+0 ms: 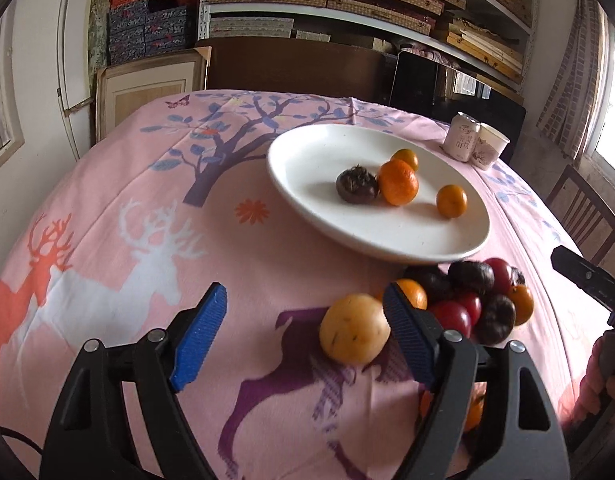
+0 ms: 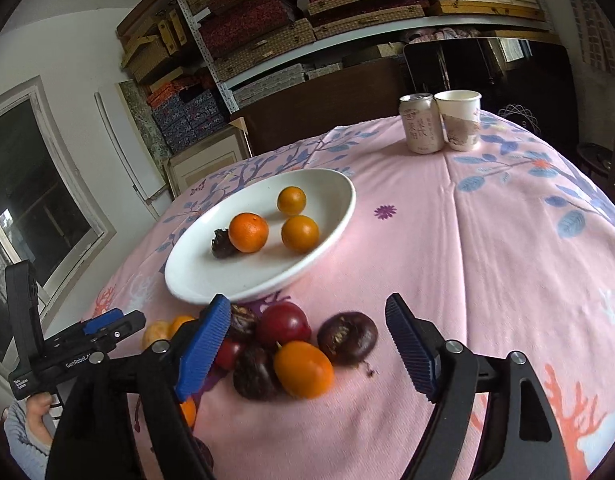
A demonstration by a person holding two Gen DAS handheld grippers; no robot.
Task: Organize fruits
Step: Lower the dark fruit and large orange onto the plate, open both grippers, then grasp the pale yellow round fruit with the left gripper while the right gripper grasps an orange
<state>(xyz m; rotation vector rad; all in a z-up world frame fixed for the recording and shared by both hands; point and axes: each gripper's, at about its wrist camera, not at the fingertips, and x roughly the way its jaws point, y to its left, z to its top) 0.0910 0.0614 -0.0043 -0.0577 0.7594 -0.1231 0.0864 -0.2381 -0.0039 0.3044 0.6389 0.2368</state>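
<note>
Both left gripper (image 1: 305, 334) and right gripper (image 2: 307, 344) fingers spread, empty, over loose fruit pile (image 2: 291, 344) crowding white plate (image 2: 195, 276); can (image 2: 422, 123) and cup (image 2: 459, 120) well apart.

Three oranges (image 2: 248, 232) and one dark fruit (image 1: 356, 184) on the white plate (image 1: 307, 152); mixed fruit pile (image 2: 291, 344) beside it.

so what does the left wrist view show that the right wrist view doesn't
Only the left wrist view shows the round yellow-tan fruit whole, lying on the cloth between the open left gripper fingers, and the white deer print.

Only the right wrist view shows the open right gripper over the loose pile, with a dark brown chestnut-like fruit clear of the others.

Both show the white oval plate holding three small oranges and one dark fruit, the pale drink can, the paper cup and the pink patterned tablecloth.
</note>
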